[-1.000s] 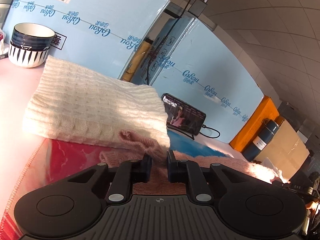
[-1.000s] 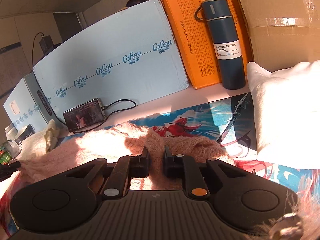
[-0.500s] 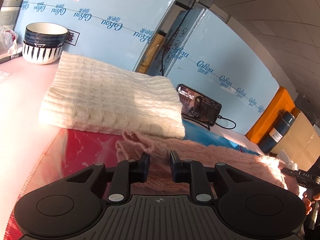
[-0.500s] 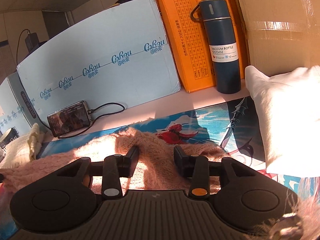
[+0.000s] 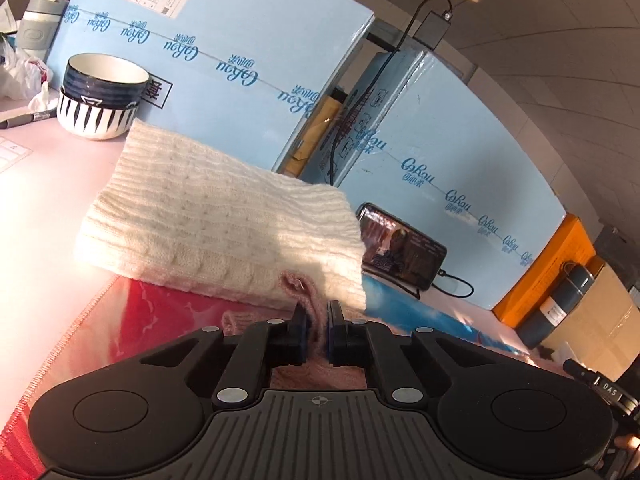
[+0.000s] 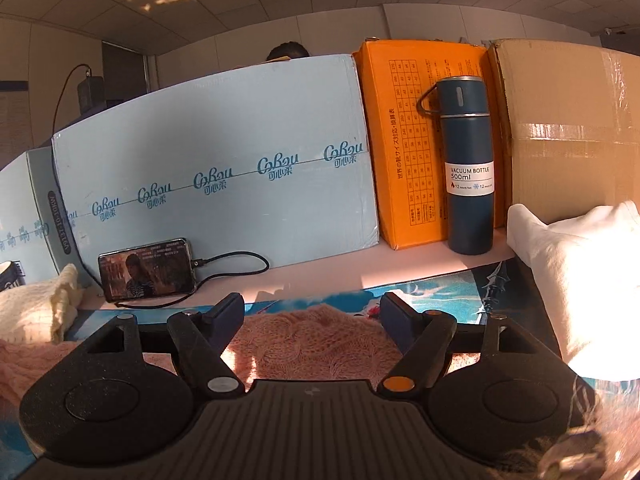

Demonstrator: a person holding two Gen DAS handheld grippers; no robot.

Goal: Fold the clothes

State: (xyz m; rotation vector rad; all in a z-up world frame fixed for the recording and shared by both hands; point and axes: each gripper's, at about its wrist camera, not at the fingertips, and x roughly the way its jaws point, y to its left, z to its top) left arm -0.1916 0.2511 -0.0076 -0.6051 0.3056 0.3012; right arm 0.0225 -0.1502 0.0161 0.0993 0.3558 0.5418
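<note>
A pink knit garment [image 5: 298, 286] lies stretched across a printed mat [image 5: 160, 312]. My left gripper [image 5: 317, 316] is shut on a bunched edge of it, just in front of a folded cream cable-knit sweater [image 5: 224, 224]. In the right wrist view the pink knit [image 6: 312, 344] lies flat on the mat under my right gripper [image 6: 312, 312]. Its jaws are opening and stand wide apart; the pads do not press the fabric. A folded white garment [image 6: 580, 280] sits at the right.
Stacked striped bowls [image 5: 102, 94] and a marker [image 5: 24, 120] stand at the far left. A phone [image 6: 146, 270] on a cable leans on light blue boxes [image 6: 216, 168]. A vacuum bottle [image 6: 468, 168], an orange box [image 6: 404, 140] and a cardboard box [image 6: 572, 120] line the back.
The right gripper let go of the pink knit and spread wide while drawing back. The left gripper loosened briefly, then shut again on the knit's edge near the cream sweater.
</note>
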